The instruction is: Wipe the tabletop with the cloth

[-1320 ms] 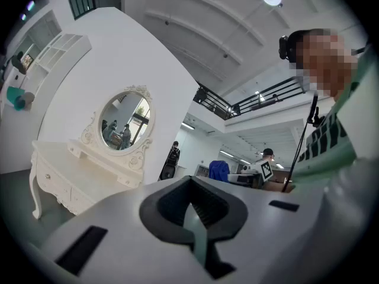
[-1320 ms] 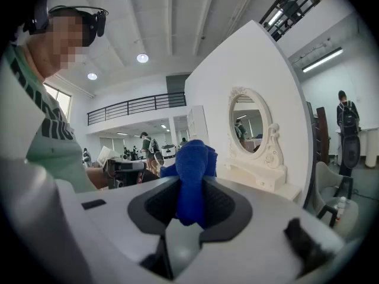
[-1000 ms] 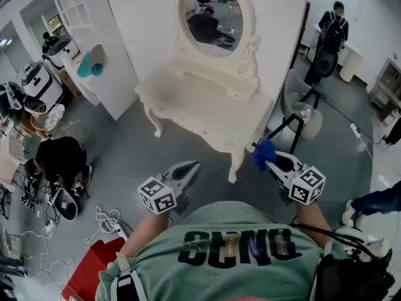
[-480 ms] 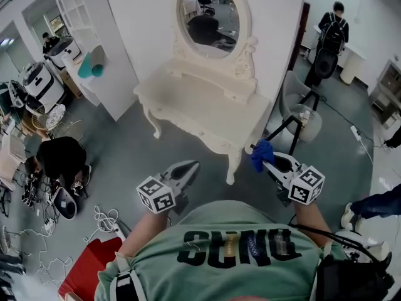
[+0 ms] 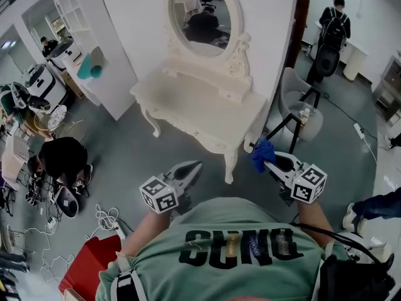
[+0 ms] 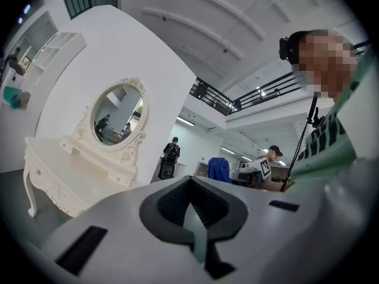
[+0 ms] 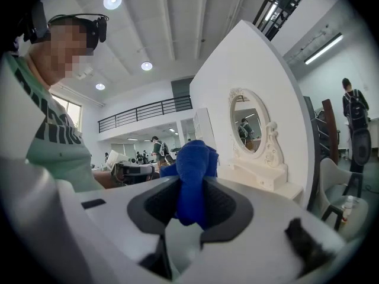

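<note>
A white dressing table (image 5: 207,115) with an oval mirror (image 5: 199,14) stands against the white wall ahead of me. My right gripper (image 5: 266,158) is shut on a bunched blue cloth (image 5: 263,153) (image 7: 194,173), held in the air off the table's near right corner. My left gripper (image 5: 190,170) is shut with nothing in it, held above the grey floor in front of the table. In the left gripper view the table (image 6: 56,173) lies to the left, and the blue cloth (image 6: 219,169) shows far right. The tabletop is bare.
A tripod (image 5: 294,121) and a grey chair (image 5: 293,93) stand right of the table. A white shelf unit (image 5: 94,42) stands to the left. A person in black (image 5: 62,158) crouches at far left among cables. Another person (image 5: 332,24) stands at the back right. A red box (image 5: 88,268) lies by my feet.
The view has shifted slightly, so the dressing table sits a little further left in the frame. Both grippers keep their pose, and the cloth stays in the right one.
</note>
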The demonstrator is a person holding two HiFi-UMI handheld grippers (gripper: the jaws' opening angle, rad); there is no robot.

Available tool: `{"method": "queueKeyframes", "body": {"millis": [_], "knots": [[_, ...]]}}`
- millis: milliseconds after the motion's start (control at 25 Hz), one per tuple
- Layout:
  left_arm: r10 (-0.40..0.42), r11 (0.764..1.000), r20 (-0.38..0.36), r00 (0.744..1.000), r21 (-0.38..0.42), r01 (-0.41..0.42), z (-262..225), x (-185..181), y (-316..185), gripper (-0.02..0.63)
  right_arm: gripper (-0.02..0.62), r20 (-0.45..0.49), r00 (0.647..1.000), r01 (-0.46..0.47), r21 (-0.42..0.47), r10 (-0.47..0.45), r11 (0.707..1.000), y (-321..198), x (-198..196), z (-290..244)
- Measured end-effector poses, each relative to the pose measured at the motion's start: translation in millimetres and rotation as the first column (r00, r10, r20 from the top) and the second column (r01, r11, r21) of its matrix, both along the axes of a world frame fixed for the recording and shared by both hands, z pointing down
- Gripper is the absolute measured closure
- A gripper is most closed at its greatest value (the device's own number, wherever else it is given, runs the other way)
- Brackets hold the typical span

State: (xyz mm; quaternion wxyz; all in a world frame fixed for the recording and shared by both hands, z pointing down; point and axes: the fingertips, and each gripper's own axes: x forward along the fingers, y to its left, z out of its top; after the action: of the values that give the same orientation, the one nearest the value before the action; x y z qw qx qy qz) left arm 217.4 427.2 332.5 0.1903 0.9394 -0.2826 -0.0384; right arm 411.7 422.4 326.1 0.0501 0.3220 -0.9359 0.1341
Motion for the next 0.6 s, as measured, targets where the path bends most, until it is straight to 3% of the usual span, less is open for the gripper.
{"method": "queueKeyframes", "body": {"millis": [280, 600], "knots": [[0.010, 1.000, 0.002, 1.000, -0.028, -0.010, 13, -9, -46, 0.604, 0.486, 0.010, 1.000, 0.004, -0.021, -0.004, 1.000, -43, -6, 14], [0.101, 0.993, -0.044, 0.994, -0.053, -0.103, 39, -59, -187, 0.605, 0.486, 0.003, 0.998, -0.069, -0.020, 0.069, 0.997, -166, -61, 26]]}}
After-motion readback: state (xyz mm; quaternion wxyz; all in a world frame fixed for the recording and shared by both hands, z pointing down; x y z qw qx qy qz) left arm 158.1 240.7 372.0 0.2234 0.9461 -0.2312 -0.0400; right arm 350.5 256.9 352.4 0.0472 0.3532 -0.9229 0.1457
